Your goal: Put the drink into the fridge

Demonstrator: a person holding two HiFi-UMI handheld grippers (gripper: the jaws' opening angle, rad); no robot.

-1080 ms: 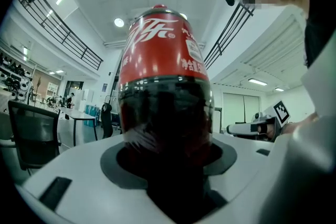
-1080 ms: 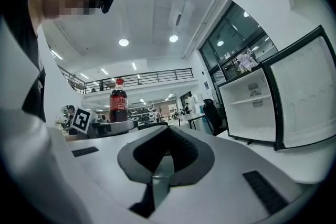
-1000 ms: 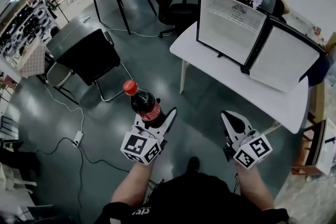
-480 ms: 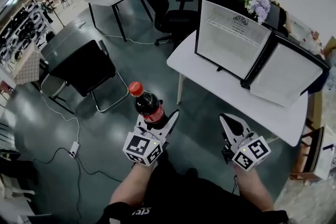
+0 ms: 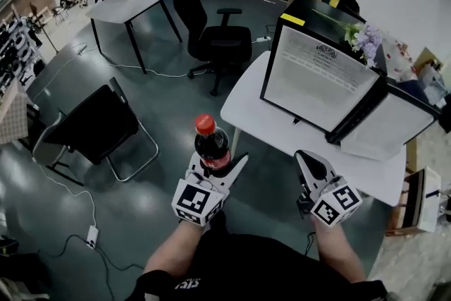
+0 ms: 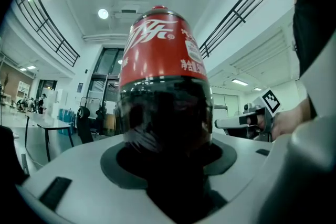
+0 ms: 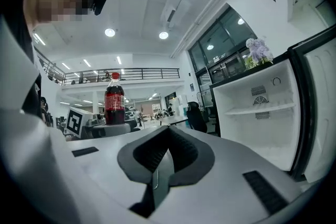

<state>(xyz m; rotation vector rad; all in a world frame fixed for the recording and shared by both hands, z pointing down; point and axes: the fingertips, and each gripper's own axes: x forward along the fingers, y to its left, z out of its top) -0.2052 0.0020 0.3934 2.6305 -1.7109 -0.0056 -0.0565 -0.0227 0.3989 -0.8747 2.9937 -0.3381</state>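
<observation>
The left gripper's (image 5: pixel 215 169) jaws stand wide and pinch the cola bottle (image 5: pixel 211 144) by its lower body. The right gripper's (image 5: pixel 310 160) jaws are pressed together on nothing.

From the head view the bottle stands upright, red cap on top, and its base is hidden between the jaws. In the left gripper view the bottle (image 6: pixel 163 92) fills the middle and blocks most of what lies ahead.

The fridge (image 5: pixel 317 77) sits on a white table (image 5: pixel 257 116) ahead and to the right, well apart from the bottle. Its door (image 5: pixel 384 130) is swung open to the right. Its inside is washed out white from above; the right gripper view shows one shelf (image 7: pixel 257 109) and cuts the door off at the edge. The table's near edge lies between the grippers and the fridge.

Purple flowers (image 5: pixel 366 39) stand on top of the fridge. An office chair (image 5: pixel 222 39) and a black folding chair (image 5: pixel 91 127) stand on the grey floor to the left.
</observation>
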